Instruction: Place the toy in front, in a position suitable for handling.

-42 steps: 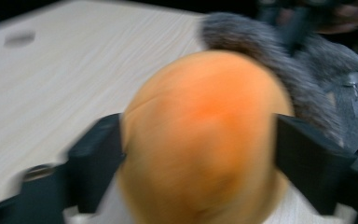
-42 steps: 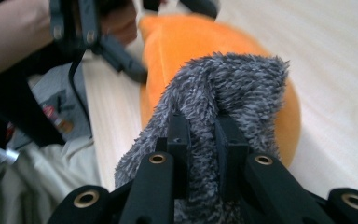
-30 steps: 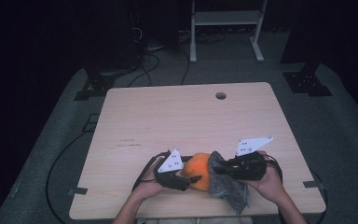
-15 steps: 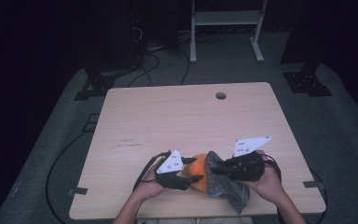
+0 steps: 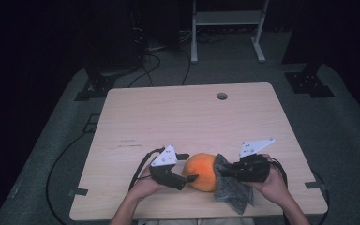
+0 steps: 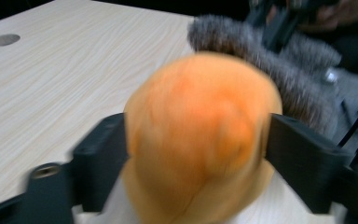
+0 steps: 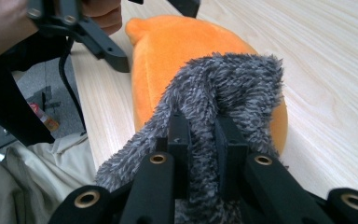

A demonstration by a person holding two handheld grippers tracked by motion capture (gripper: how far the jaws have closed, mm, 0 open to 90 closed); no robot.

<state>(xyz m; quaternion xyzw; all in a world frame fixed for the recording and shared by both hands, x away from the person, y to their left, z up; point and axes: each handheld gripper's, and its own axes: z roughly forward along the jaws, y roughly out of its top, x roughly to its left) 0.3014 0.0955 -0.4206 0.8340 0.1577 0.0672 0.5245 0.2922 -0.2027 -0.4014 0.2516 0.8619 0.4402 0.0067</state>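
the left hand-held gripper [image 5: 190,171] now clamps the orange plush [image 5: 203,170]; the right hand-held gripper [image 5: 225,171], beside it, still pinches the grey fleece [image 5: 234,192], likely pulling it off.

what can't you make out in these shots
- Orange plush toy: surface detail blurred in the left gripper view; its far side is hidden under the grey fuzzy cloth in the right gripper view.
- Right gripper: its fingers' tips are buried in the cloth.
- Cloth's lower corner: partly hidden by the person's right hand in the high view.
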